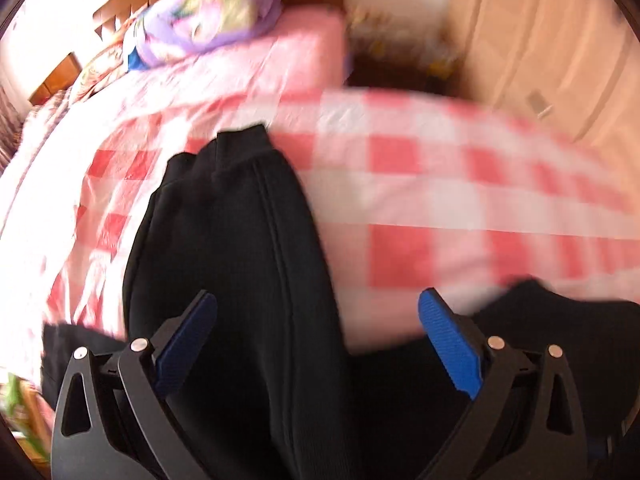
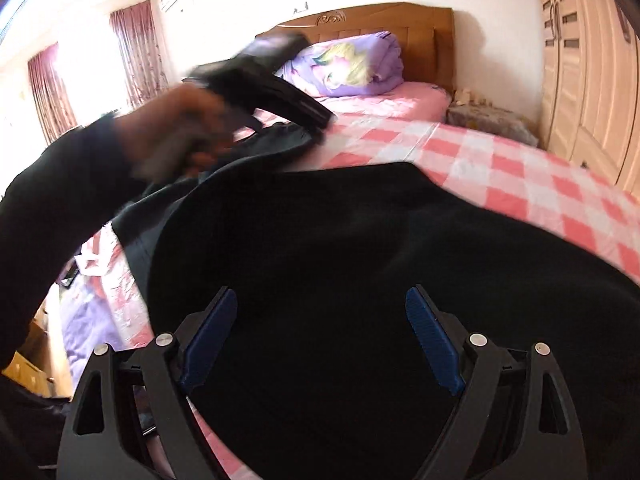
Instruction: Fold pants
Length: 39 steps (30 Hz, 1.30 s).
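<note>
- Pink-and-white checked bedding (image 1: 420, 184) fills the left wrist view, blurred toward the right, with a folded purple quilt (image 1: 208, 12) lying near the wooden headboard (image 1: 132, 0) and pale wardrobe doors (image 1: 540, 40) at the far right.
- We see the black pants (image 1: 236, 248) lying on the bed, one leg running away from us with its cuffed end farthest off, and more dark cloth spreading low to the right.
- Our left gripper (image 1: 318, 312) stands wide apart over that leg; its blue pads (image 1: 448, 340) hold nothing.
- Turning to the right wrist view, we face the same bed, with the headboard (image 2: 368, 20), the purple quilt (image 2: 348, 64), maroon curtains (image 2: 132, 48) at bright windows on the left and the wardrobe (image 2: 592, 72) on the right.
- A broad dark mass of the pants (image 2: 340, 248) covers the near bedding (image 2: 500, 164).
- Our right gripper (image 2: 320, 308) is spread wide above the cloth, gripping nothing.
- Farther back, we make out the left gripper (image 2: 280, 92), blurred, held in a dark-sleeved hand (image 2: 192, 128) just over another part of the pants; from here we cannot tell how its jaws stand.
</note>
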Each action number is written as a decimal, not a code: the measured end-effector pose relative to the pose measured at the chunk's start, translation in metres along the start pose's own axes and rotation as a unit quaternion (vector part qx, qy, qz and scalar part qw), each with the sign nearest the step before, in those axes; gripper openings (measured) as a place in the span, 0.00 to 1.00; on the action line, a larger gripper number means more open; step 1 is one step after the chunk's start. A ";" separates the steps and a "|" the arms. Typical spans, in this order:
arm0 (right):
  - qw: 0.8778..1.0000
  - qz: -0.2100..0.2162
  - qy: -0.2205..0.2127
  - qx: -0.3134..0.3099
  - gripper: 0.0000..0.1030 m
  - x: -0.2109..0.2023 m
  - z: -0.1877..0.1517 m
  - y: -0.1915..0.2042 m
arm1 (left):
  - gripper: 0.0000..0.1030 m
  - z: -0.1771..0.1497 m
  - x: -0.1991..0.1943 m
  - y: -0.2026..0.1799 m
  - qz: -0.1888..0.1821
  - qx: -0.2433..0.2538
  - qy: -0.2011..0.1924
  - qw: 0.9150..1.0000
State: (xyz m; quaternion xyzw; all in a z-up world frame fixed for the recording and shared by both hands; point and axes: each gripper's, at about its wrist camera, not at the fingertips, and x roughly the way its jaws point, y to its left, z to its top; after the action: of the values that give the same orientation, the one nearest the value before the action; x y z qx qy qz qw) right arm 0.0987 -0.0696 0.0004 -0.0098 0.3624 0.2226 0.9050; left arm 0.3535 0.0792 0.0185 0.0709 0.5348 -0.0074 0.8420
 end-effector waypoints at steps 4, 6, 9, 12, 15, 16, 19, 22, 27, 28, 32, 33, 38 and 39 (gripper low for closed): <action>1.000 -0.004 0.007 0.009 0.82 0.000 -0.007 -0.004 | 0.44 0.005 0.053 0.007 0.001 0.009 0.066 0.998; 1.000 -0.004 0.002 0.023 0.82 -0.003 -0.009 -0.012 | 0.10 -0.002 0.048 0.017 0.021 0.006 0.054 0.998; 0.999 -0.003 -0.008 0.035 0.82 -0.009 -0.009 -0.019 | 0.09 -0.026 0.001 0.068 -0.040 -0.048 -0.047 0.997; 0.999 0.002 -0.018 0.039 0.82 -0.014 -0.010 -0.022 | 0.09 -0.080 -0.053 0.135 -0.094 -0.118 -0.145 0.978; 0.999 0.013 -0.017 0.047 0.82 -0.010 -0.012 -0.022 | 0.08 -0.161 -0.079 0.207 -0.127 -0.200 -0.195 0.952; 0.999 0.016 -0.015 0.048 0.82 -0.009 -0.012 -0.021 | 0.08 -0.194 -0.075 0.234 -0.136 -0.234 -0.193 0.943; 0.999 0.017 -0.002 0.045 0.82 0.002 -0.011 -0.012 | 0.10 -0.268 -0.046 0.280 -0.135 -0.301 -0.160 0.930; 0.999 0.018 0.010 0.029 0.82 0.007 -0.010 0.002 | 0.36 -0.316 -0.010 0.305 -0.169 -0.342 -0.128 0.915; 1.000 0.016 0.010 0.013 0.84 0.009 -0.007 0.014 | 0.76 -0.313 -0.053 0.285 -0.045 -0.282 -0.185 0.940; 1.000 0.018 0.011 0.015 0.84 0.011 -0.007 0.015 | 0.81 -0.304 -0.072 0.268 -0.017 -0.235 -0.213 0.948; 0.999 0.025 0.020 0.020 0.84 0.020 -0.008 0.017 | 0.93 -0.260 -0.101 0.183 0.096 -0.040 -0.239 0.965; 0.999 0.025 0.023 0.019 0.84 0.021 -0.009 0.019 | 0.93 -0.245 -0.092 0.159 0.127 0.018 -0.221 0.967; 0.999 0.021 0.018 0.024 0.84 0.014 -0.012 0.013 | 0.87 -0.198 -0.015 0.100 0.140 0.213 -0.094 0.962; 0.999 0.020 0.015 0.030 0.84 0.012 -0.013 0.010 | 0.83 -0.189 0.002 0.099 0.127 0.229 -0.067 0.963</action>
State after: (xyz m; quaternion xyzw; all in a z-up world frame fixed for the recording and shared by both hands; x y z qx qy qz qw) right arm 0.0939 -0.0580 -0.0159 0.0208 0.3829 0.2293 0.8946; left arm 0.1932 0.2014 -0.0518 0.3287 0.4478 -0.0273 0.8311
